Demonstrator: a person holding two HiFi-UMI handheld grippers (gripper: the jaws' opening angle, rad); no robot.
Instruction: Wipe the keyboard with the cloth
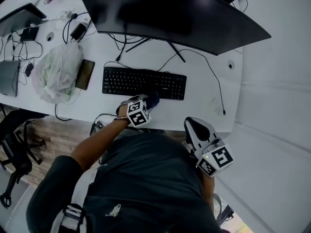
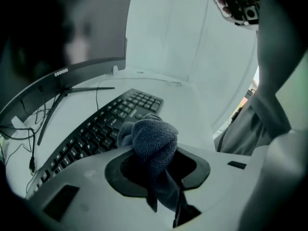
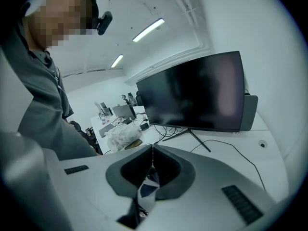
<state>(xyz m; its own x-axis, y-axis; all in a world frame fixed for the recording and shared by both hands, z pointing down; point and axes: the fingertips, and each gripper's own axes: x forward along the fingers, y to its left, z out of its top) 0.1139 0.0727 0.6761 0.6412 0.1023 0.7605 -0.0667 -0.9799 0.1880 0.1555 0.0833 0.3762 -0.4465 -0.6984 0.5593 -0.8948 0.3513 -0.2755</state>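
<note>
White desk, office. Blue-grey terry cloth is held bunched in the left tool, at the near edge of the black flat keyboard. Judged soft, light, floppy; best gripped as a gathered wad. Right tool is seen closed on nothing, off the desk.

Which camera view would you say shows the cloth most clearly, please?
The left gripper view: the cloth fills the centre, bunched and clamped in the left gripper, by the near edge of the keyboard. The head view shows only a small dark scrap of it. The right gripper view misses it.
</note>
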